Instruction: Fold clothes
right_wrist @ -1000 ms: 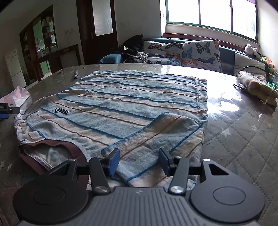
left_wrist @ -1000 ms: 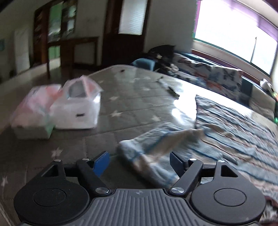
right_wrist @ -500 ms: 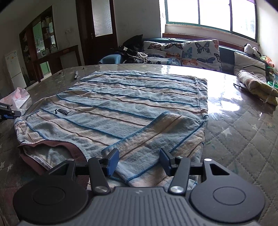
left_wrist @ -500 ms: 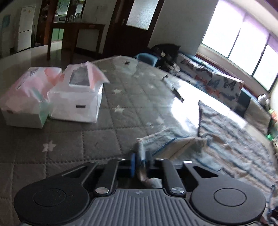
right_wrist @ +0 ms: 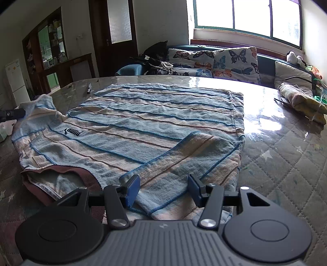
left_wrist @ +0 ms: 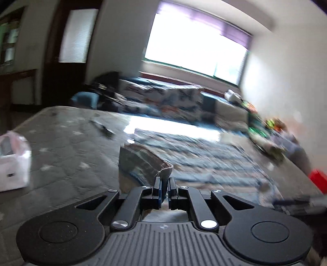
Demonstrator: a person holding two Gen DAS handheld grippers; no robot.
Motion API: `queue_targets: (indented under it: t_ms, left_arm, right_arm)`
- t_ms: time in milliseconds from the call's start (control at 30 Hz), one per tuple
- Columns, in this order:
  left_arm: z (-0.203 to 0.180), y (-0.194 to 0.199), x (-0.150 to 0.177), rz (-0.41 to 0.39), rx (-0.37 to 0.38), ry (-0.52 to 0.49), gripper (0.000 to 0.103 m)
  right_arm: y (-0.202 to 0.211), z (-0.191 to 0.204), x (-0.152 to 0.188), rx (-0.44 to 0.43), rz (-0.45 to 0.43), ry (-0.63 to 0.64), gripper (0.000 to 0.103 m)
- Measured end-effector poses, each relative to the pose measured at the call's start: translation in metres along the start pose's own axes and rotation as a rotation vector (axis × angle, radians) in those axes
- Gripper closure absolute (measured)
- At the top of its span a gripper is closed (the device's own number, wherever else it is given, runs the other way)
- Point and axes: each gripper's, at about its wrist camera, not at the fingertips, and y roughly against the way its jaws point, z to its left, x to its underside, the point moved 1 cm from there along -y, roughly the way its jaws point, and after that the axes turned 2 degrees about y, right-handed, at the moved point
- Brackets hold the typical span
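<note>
Quilted grey star-print covering under a glossy clear sheet forms the table [right_wrist: 286,155], with a butterfly-print sofa [right_wrist: 224,63] and a bright window [right_wrist: 245,18] along the upper edge of the right wrist view. A blue and beige striped shirt [right_wrist: 143,122] lies flat across the centre of that frame, collar at lower left, with the near sleeve [right_wrist: 184,161] folded diagonally over the body at lower centre. The right gripper [right_wrist: 163,189] sits at the bottom centre, its jaws standing moderately apart with the folded sleeve between them; the pads do not press the fabric. At the far left edge, the other sleeve [right_wrist: 38,106] is raised off the table. In the blurred left wrist view, the left gripper [left_wrist: 164,184] at lower centre has its jaws fully closed on the hem of that lifted sleeve [left_wrist: 143,163]. A white tissue box [left_wrist: 12,163] stands at the left edge, and a dark pen [right_wrist: 89,88] lies at the upper left beyond the shirt.
</note>
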Motion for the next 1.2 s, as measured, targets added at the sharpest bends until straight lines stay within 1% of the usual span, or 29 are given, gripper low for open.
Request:
queue_targets:
  t_ms: [167, 233, 300, 367, 433, 533, 567, 700, 800, 933, 1000, 1067, 1133, 1200]
  left_arm:
    - [-0.017, -0.01, 0.014, 0.088, 0.092, -0.041, 0.095]
    - [-0.021, -0.012, 0.017, 0.1, 0.11, -0.059, 0.093]
    - [-0.019, -0.01, 0.013, 0.099, 0.129, -0.054, 0.09]
    - [-0.017, -0.009, 0.009, 0.097, 0.148, -0.05, 0.09]
    - [-0.011, -0.008, 0.002, 0.081, 0.13, -0.052, 0.09]
    - [0.002, -0.016, -0.007, 0.07, 0.082, -0.037, 0.091]
    - [0.007, -0.023, -0.01, 0.075, 0.051, -0.026, 0.091]
    - [0.026, -0.049, -0.018, 0.114, -0.026, -0.004, 0.092]
    - [0.031, -0.066, -0.02, 0.138, -0.047, -0.009, 0.092]
    - [0.035, -0.09, -0.017, 0.186, -0.057, -0.024, 0.092]
    - [0.035, -0.1, -0.013, 0.214, -0.055, -0.035, 0.091]
    - [0.033, -0.101, -0.01, 0.213, -0.057, -0.055, 0.091]
    - [0.032, -0.097, -0.011, 0.209, -0.055, -0.054, 0.091]
    - [0.031, -0.092, -0.013, 0.194, -0.038, -0.054, 0.091]
  right_arm:
    - [0.0, -0.001, 0.0, -0.003, -0.003, -0.003, 0.049]
    - [0.0, -0.001, 0.001, -0.004, -0.004, -0.004, 0.049]
    - [0.0, -0.001, 0.001, -0.004, -0.004, -0.004, 0.049]
    - [0.0, 0.0, 0.001, -0.003, -0.004, -0.004, 0.049]
    - [0.0, 0.0, 0.001, -0.003, -0.004, -0.005, 0.049]
    - [0.0, 0.0, 0.001, -0.002, -0.005, -0.006, 0.049]
    - [0.0, 0.001, 0.001, -0.002, -0.005, -0.006, 0.049]
    - [0.002, 0.001, -0.001, -0.002, 0.0, -0.012, 0.049]
    - [0.005, 0.007, -0.008, -0.019, -0.007, 0.003, 0.05]
    - [0.009, 0.023, -0.02, -0.076, -0.015, 0.05, 0.051]
    - [0.008, 0.036, -0.029, -0.119, -0.015, 0.088, 0.053]
    - [0.006, 0.048, -0.035, -0.159, -0.012, 0.113, 0.056]
    - [0.0, 0.061, -0.043, -0.211, 0.0, 0.132, 0.064]
    - [-0.005, 0.074, -0.049, -0.264, 0.013, 0.149, 0.069]
